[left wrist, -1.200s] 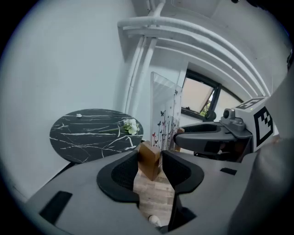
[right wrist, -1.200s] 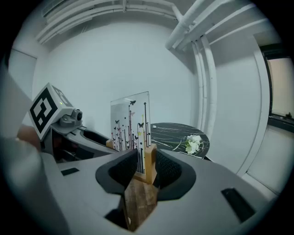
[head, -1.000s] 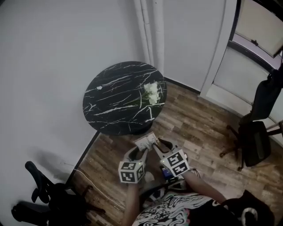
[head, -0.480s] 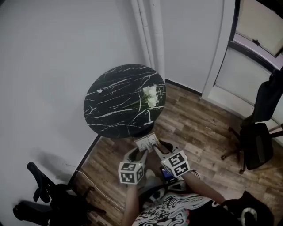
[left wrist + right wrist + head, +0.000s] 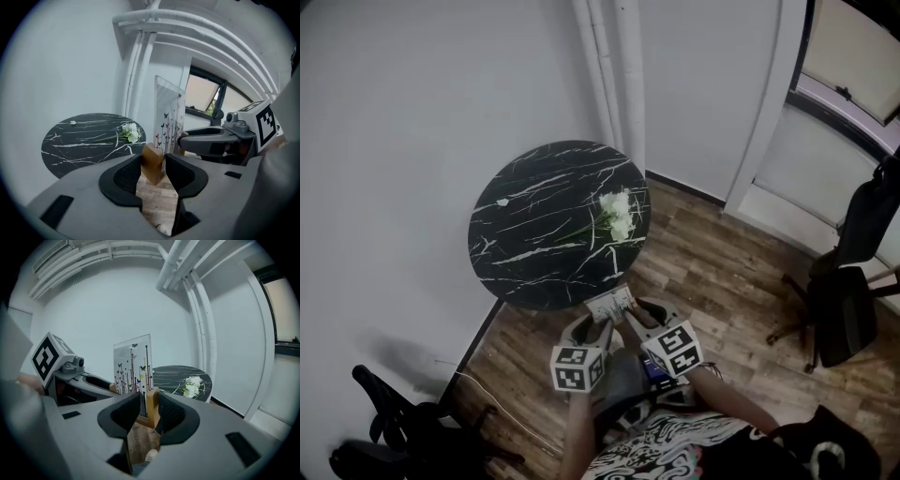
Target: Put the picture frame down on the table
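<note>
The picture frame [image 5: 610, 304] is a clear upright panel printed with stems and butterflies [image 5: 169, 121], standing on wooden end blocks. My left gripper [image 5: 594, 323] is shut on the left wooden block [image 5: 153, 164]. My right gripper [image 5: 636, 313] is shut on the right block [image 5: 151, 405], and the panel [image 5: 133, 363] rises above its jaws. The frame hangs upright at the near edge of the round black marble table [image 5: 534, 225], over the wooden floor. Each gripper view also shows the other gripper [image 5: 213, 140] [image 5: 77, 378] beside the frame.
White flowers [image 5: 619, 214] lie on the table's right side, and a small white scrap [image 5: 502, 202] on its left. White pipes [image 5: 609, 75] run up the wall behind. A dark office chair [image 5: 842, 300] stands to the right, another [image 5: 394, 427] at the lower left.
Both grippers have carried the frame forward towards the table. The table's near edge now reaches the frame in the head view. The grips are unchanged.
</note>
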`<state>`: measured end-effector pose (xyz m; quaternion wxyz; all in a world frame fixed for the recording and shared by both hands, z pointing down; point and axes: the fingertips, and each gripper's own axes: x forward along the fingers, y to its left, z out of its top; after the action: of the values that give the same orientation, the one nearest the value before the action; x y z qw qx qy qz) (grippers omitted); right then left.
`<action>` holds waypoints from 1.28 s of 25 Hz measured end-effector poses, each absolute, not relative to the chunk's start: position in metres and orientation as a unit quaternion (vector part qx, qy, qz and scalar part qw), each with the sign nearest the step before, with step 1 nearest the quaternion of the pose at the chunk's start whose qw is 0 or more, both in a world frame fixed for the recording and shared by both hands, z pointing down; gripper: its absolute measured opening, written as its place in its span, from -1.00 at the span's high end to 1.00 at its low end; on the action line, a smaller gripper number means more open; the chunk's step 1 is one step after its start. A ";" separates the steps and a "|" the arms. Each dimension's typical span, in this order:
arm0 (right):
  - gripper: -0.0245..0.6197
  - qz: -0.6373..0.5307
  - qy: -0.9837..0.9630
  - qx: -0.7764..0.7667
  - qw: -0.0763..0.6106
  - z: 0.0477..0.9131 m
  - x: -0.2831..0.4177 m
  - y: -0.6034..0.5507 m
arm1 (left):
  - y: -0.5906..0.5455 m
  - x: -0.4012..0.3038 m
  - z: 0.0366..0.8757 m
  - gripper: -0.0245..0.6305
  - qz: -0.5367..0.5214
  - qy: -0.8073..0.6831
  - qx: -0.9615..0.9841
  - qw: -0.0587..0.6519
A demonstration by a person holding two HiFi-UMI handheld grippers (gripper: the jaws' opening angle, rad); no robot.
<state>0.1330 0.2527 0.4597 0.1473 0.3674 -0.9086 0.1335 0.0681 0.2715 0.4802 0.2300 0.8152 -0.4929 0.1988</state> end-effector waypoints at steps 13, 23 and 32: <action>0.54 0.142 -0.894 0.391 0.168 0.472 0.075 0.115 | 0.132 0.010 0.495 0.40 0.196 -0.467 0.826 0.248; 0.55 0.159 -0.884 0.397 0.190 0.486 0.018 0.032 | 0.046 -0.047 0.509 0.40 0.207 -0.449 0.830 0.257; 0.57 0.155 -0.869 0.426 0.197 0.485 0.020 0.001 | 0.008 -0.048 0.504 0.40 0.200 -0.426 0.849 0.240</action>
<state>0.0203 0.0012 0.4852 0.1967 0.4262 -0.8692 0.1552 -0.0477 0.0076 0.5038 0.2395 0.8491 -0.4261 0.2003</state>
